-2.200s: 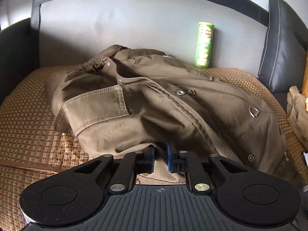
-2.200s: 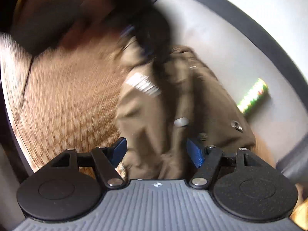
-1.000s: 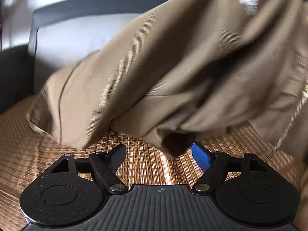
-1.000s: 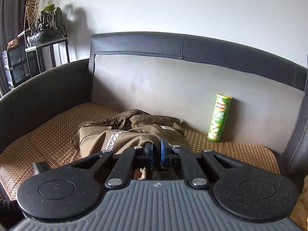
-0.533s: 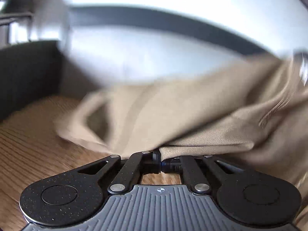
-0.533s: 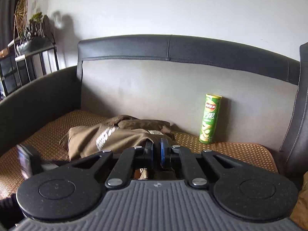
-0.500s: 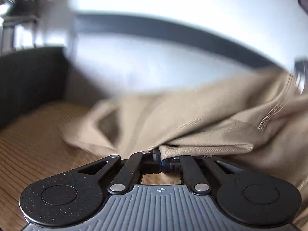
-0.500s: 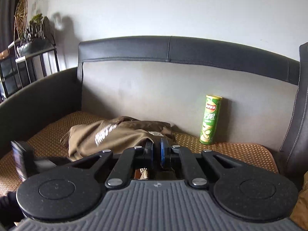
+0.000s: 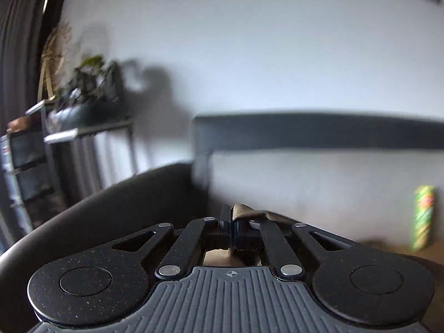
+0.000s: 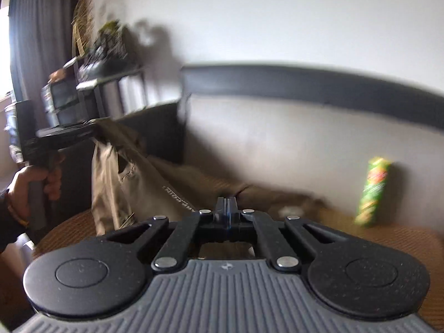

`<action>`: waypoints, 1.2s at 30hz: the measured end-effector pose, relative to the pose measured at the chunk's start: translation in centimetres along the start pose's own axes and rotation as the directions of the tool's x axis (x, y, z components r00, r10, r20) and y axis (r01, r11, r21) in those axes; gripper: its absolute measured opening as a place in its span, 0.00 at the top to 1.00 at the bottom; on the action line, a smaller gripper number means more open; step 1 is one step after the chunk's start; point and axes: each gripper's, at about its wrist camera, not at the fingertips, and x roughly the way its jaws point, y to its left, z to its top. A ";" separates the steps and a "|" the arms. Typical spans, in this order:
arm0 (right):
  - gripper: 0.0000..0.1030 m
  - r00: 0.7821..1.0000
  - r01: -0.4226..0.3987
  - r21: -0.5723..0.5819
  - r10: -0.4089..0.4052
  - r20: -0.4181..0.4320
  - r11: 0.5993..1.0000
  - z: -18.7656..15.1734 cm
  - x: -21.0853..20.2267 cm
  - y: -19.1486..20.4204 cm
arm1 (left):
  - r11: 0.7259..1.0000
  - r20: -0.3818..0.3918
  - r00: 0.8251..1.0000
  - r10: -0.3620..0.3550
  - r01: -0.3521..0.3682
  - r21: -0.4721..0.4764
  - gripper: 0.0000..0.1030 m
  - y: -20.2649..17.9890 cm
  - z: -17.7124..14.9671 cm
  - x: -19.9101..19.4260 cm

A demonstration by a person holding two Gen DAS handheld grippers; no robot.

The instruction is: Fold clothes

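soft daylight, plant shadow on wall point(image 9: 249, 55); motion blur, fisheye edge bending.

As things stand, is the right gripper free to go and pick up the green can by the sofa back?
Probably not: the right gripper is shut on the brown jacket, so it would need to let go first. The green can stands unobstructed on the seat.

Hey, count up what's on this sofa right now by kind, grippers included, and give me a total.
Grippers: 2 (left gripper, right gripper)
Brown jackets: 1 (jacket)
Green snack cans: 1 (can)
Total: 4
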 end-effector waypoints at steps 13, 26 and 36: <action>0.44 0.966 0.236 0.068 -0.226 -0.126 0.969 -5.8 1.2 -6.5 | 0.985 -0.332 0.929 -0.164 0.174 -0.002 0.40 5.2 -14.4 -9.0; 0.43 0.931 0.309 0.237 -0.243 -0.271 0.921 -15.8 -0.4 -12.7 | 0.799 -0.278 0.788 -0.549 0.593 0.103 0.19 -16.0 -11.7 -14.9; 0.40 0.947 0.271 0.271 -0.206 -0.246 0.924 -17.8 -1.4 -13.6 | 0.777 -0.375 0.785 -0.493 0.591 0.218 0.38 -26.7 -12.7 -10.5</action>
